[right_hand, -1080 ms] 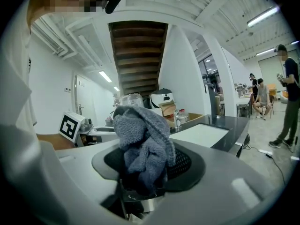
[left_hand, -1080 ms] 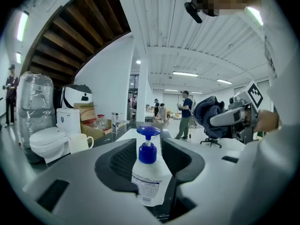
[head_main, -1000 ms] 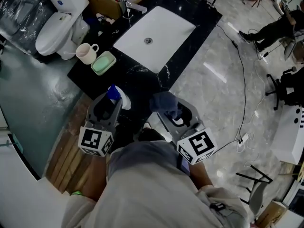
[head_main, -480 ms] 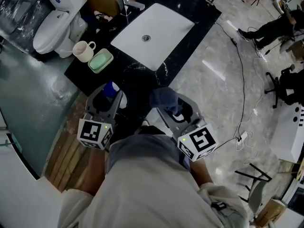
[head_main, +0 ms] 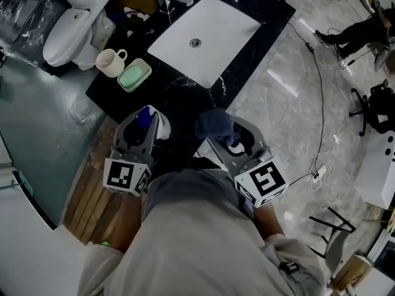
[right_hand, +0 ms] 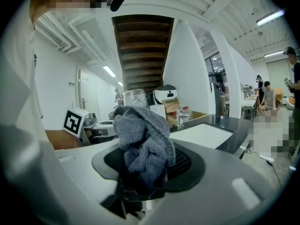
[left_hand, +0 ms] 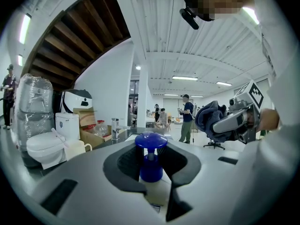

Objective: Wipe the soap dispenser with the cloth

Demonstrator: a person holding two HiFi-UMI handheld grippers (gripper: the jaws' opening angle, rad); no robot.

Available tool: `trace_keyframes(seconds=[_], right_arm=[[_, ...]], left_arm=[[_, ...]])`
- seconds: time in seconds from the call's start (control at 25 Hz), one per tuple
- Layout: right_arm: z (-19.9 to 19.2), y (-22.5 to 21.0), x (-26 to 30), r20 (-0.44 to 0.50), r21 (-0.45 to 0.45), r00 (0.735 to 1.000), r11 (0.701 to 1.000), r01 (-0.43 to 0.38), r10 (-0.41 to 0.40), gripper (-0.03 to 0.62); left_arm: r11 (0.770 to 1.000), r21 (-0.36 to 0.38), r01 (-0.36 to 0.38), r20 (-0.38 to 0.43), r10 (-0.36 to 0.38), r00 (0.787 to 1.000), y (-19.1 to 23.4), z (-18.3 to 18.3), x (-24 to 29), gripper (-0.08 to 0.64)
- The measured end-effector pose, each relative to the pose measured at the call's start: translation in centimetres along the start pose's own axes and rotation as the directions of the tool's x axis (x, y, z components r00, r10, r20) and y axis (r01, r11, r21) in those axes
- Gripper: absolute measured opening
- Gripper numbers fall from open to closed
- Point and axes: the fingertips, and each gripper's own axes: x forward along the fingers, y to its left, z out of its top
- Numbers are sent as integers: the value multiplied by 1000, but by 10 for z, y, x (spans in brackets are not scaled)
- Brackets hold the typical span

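Blue-topped plastic dispenser sits in the left gripper, over the near edge of the counter. Its jaws have just been closing and now pinch it below the pump. It looks light, stiff and probably slick, so I'd grip the body, not the pump. Right gripper is clamped on the soft cloth. Versus a second ago, neither has really moved.

Blue-and-white soap dispenser — grey-blue cloth.
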Motion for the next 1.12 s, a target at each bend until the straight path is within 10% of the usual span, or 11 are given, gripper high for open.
trace_keyframes(seconds=[1.12], right_arm=[[6, 46, 92, -209, -264, 966, 942, -206, 152, 186]], left_arm=[[992, -117, 41, 74, -32, 997, 33, 2, -18, 84]])
